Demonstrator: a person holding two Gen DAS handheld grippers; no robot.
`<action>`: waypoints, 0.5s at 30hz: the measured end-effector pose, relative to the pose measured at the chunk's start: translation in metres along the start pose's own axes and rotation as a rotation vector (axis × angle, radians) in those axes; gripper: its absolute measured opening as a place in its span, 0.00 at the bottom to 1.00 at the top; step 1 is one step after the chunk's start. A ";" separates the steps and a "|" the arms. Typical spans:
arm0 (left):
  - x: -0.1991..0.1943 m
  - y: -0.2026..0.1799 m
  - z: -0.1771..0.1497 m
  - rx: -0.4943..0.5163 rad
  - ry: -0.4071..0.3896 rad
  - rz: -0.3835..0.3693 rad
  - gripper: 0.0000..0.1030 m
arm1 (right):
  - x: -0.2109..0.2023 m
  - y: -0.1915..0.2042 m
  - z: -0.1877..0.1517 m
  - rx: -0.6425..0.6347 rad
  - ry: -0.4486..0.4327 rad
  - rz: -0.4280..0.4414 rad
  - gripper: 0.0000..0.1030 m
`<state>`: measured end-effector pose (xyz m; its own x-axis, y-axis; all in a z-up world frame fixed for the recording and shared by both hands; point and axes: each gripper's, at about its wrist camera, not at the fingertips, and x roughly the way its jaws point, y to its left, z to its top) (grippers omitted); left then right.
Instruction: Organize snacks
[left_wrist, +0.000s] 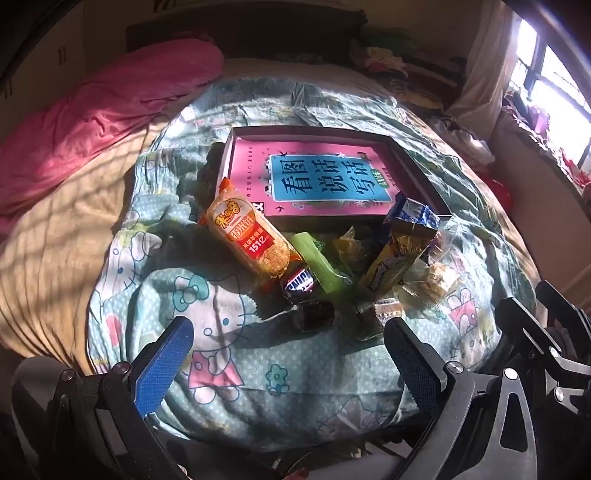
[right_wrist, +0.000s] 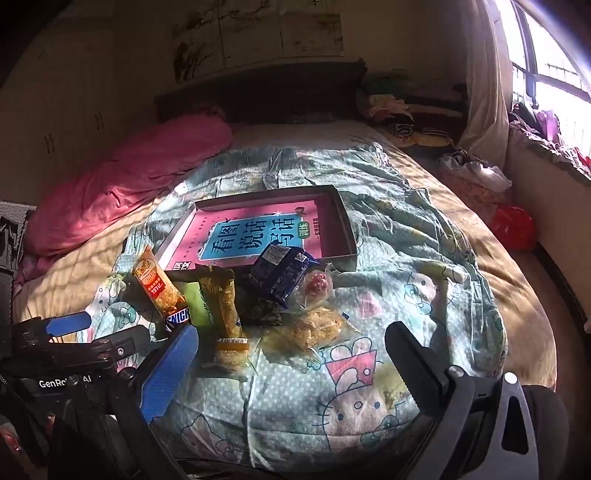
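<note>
Snacks sit in a loose pile on the bed, on a Hello Kitty quilt (left_wrist: 229, 325), just in front of a shallow box (left_wrist: 413, 166) with a pink-and-blue book (left_wrist: 317, 177) inside. Left to right in the left wrist view: an orange rice cracker pack (left_wrist: 247, 236) leaning on the box corner, with Chinese print and "151亿" on a red band; a Snickers bar (left_wrist: 299, 282) at its lower end, only part of the logo readable; a dark wrapped candy (left_wrist: 314, 314) below that; a green stick pack (left_wrist: 317, 262); a crumpled yellow wrapper (left_wrist: 349, 245); a yellow long pack (left_wrist: 391, 258) propped up, print too blurred to read; a blue biscuit pack (left_wrist: 413, 214) on top of it, against the box edge; clear-wrapped pastries (left_wrist: 436, 280) at far right. A small clear-wrapped piece (left_wrist: 384, 310) lies near the right finger.

The right wrist view shows the same pile: rice cracker pack (right_wrist: 159, 284), Snickers bar (right_wrist: 177, 318), green stick pack (right_wrist: 199, 302), yellow long pack (right_wrist: 225, 299), blue biscuit pack (right_wrist: 284, 273), a red candy in clear wrap (right_wrist: 317, 288), pastries (right_wrist: 317, 325).

Left gripper (left_wrist: 288, 354): fingers wide apart, holding nothing, above the quilt just short of the pile. Right gripper (right_wrist: 291, 350): fingers also wide apart, empty, touching nothing. The left gripper's body at lower left in the right view reads "GenRo.. AI".

Book cover reads "看图说话写话", green tag "训练".
</note>
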<state>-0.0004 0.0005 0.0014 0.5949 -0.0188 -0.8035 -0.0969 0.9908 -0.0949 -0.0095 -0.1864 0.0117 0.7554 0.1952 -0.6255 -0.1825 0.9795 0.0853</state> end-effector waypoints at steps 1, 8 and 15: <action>-0.001 0.000 0.000 0.000 -0.005 0.004 1.00 | 0.000 0.001 -0.001 -0.004 0.006 0.003 0.99; -0.003 -0.004 -0.001 0.014 -0.005 -0.004 1.00 | 0.006 0.006 -0.001 0.002 0.021 -0.003 0.99; -0.003 -0.003 0.000 0.022 -0.001 -0.005 1.00 | 0.001 0.000 -0.001 -0.003 0.017 0.003 0.99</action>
<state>-0.0017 -0.0029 0.0036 0.5964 -0.0233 -0.8023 -0.0767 0.9934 -0.0858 -0.0092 -0.1863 0.0105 0.7439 0.1975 -0.6385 -0.1870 0.9787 0.0849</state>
